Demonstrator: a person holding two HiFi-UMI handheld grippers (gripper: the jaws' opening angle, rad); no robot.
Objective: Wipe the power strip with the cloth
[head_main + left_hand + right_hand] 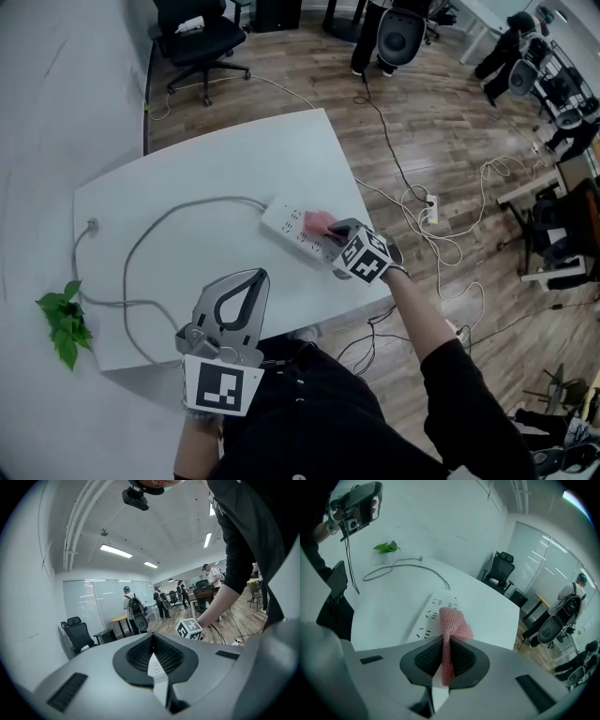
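Note:
A white power strip [292, 229] lies near the right front edge of the white table [187, 178], and its grey cable [159, 223] loops off to the left. My right gripper [332, 234] is shut on a pink cloth [317, 222], which rests on the strip's near end. In the right gripper view the cloth [453, 623] runs up between the jaws [444, 643] and hangs onto the power strip [431, 618]. My left gripper [255, 277] is held above the table's front edge, shut and holding nothing. Its jaws [152, 640] point out over the room.
A small green plant [64, 323] sits at the table's left edge. A black office chair [199, 42] stands beyond the table. Cables and a floor socket [427, 208] trail over the wooden floor at the right. People stand far back in the room.

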